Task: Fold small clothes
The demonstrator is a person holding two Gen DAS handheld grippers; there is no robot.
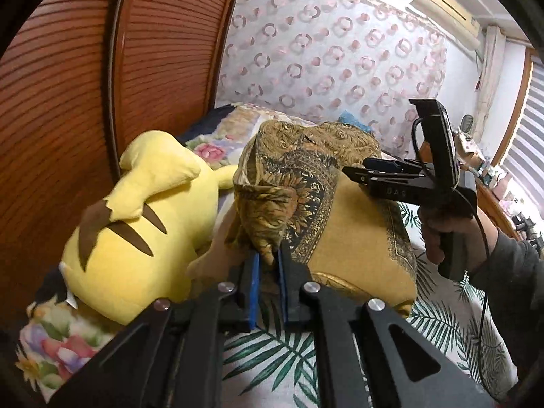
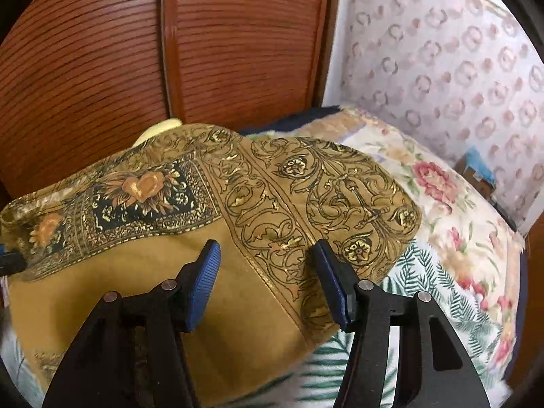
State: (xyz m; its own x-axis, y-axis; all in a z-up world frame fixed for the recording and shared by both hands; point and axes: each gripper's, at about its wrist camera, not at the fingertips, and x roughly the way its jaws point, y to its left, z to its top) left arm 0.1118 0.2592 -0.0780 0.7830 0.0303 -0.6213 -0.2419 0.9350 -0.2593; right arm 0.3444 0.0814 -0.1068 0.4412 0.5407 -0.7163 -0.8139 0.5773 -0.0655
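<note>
Blue-padded left gripper pinched a bunched corner of the mustard patterned scarf on the bed, while the right gripper hovered open above it, best lowered squarely onto an edge before closing.

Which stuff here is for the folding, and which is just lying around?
For the job:
- mustard patterned scarf
- left gripper, pinching its corner
- right gripper, open above it

Just lying about:
- yellow plush toy
- floral pillow
- air conditioner
</note>
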